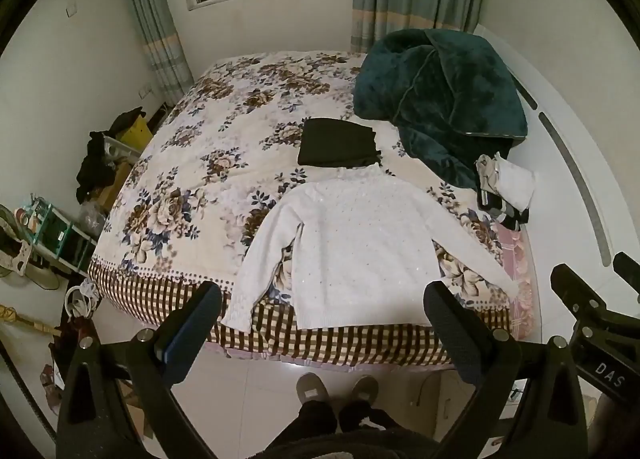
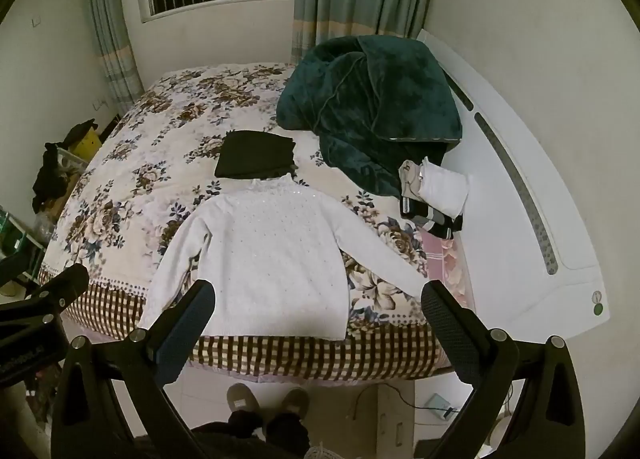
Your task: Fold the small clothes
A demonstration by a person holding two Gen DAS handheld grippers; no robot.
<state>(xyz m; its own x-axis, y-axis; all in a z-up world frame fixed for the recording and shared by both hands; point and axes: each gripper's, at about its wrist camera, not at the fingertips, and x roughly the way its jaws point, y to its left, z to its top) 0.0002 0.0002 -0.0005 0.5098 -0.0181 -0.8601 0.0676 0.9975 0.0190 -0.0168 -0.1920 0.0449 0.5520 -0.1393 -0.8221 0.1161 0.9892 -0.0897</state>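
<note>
A small white knit sweater point(image 1: 356, 243) lies flat on the floral bed cover point(image 1: 224, 139), collar away from me, both sleeves spread, hem at the bed's near edge. It also shows in the right wrist view point(image 2: 272, 255). A folded black garment point(image 1: 338, 142) lies just beyond its collar, also in the right wrist view point(image 2: 254, 155). My left gripper point(image 1: 322, 299) is open and empty, held above the floor in front of the hem. My right gripper point(image 2: 318, 299) is open and empty, likewise short of the hem.
A dark green plush blanket point(image 1: 440, 99) is heaped at the bed's far right. A small pile of folded clothes point(image 1: 506, 191) lies by the white headboard point(image 2: 520, 179). Boxes and clutter point(image 1: 100, 163) stand left of the bed. The person's slippered feet point(image 1: 336, 387) stand on the tiled floor.
</note>
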